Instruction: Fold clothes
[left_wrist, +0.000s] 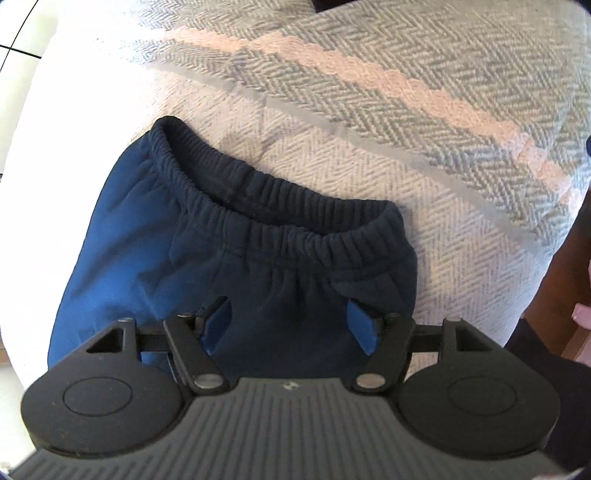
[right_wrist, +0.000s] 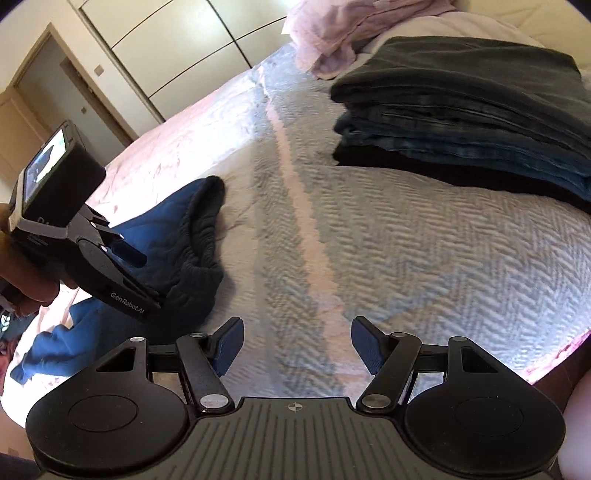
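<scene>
The navy blue fleece sweatpants are seen lying on the bed, spread over the white-and-grey herringbone bedspread with its pale pink stripe. The dark gathered elastic waistband is turned away from the left wrist camera, its opening slightly gaped. The left tongs are poised right over the upper part of the sweatpants, blue pads spread wide, nothing caught between them; whether the pads are touching the cloth cannot quite be told from this close view.

From the right wrist view, the left tongs are seen at the left edge, tilted down onto the blue garment, with a small lit screen on the back of the unit. The right tongs are held above bare bedspread, just beside the sweatpants, jaws wide apart and empty. Farther across the bed, a neat stack of folded dark and denim-blue clothes is seen, and behind it a crumpled pale pink fabric. Cream wardrobe doors are in the background.
</scene>
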